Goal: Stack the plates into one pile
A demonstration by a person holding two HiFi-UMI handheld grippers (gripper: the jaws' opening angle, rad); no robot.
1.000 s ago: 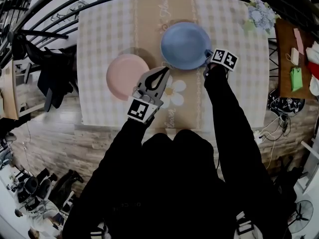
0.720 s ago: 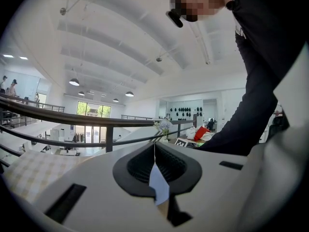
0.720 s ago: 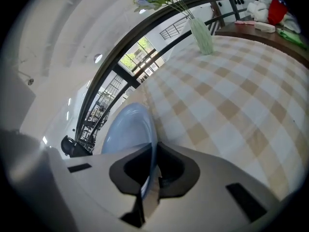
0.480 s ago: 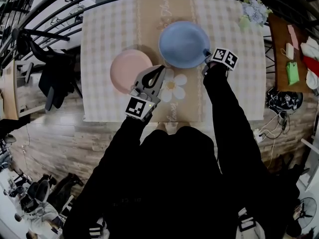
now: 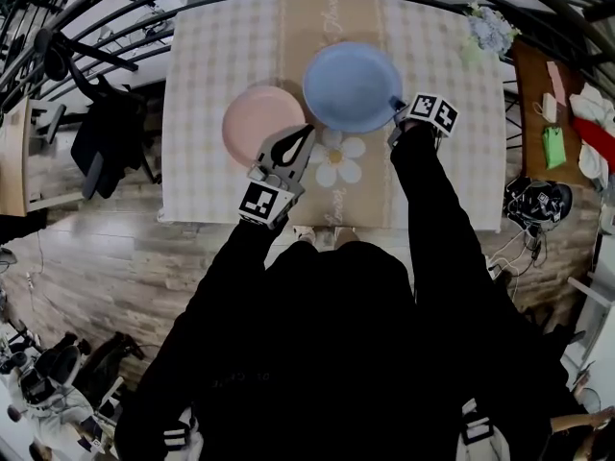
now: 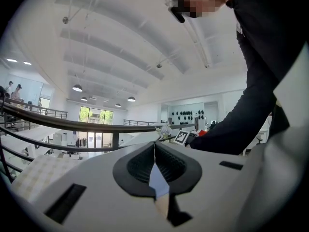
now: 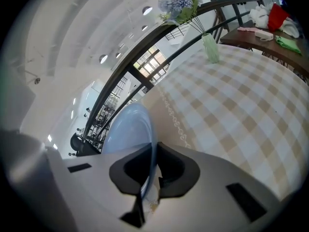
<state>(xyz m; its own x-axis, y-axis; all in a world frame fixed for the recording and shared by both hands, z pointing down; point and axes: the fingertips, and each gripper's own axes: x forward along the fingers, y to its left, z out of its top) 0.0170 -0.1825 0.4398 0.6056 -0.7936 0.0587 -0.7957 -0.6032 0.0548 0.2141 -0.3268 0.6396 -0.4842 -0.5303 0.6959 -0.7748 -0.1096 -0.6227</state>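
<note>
On the far half of the table, the blue plate (image 5: 351, 84) sits over the tan runner (image 5: 357, 195), its near right rim clamped in my right gripper (image 5: 397, 111). The right gripper view shows that grip properly: the rim runs edge-on between the two dark pads, which press on it from either side, and the plate's broad face swells out past them toward the railing (image 7: 145, 52). From the head view I cannot tell whether the plate is clear of the cloth.

The pink plate (image 5: 258, 128) lies flat just left of the blue one, their rims nearly meeting as seen from above. Neither gripper view shows it.

My left gripper (image 5: 309, 131) hovers at the pink plate's near right edge. Its own view shows the jaw tips pressed together with nothing between them. That view also shows the hall's ceiling, the lamps and my other sleeve, which the head view does not.

Around them lie the checked tablecloth (image 5: 211, 75) and a daisy print (image 5: 338, 161) on the runner. A vase of flowers (image 5: 488, 29) stands at the far right corner, well apart from both plates.
</note>
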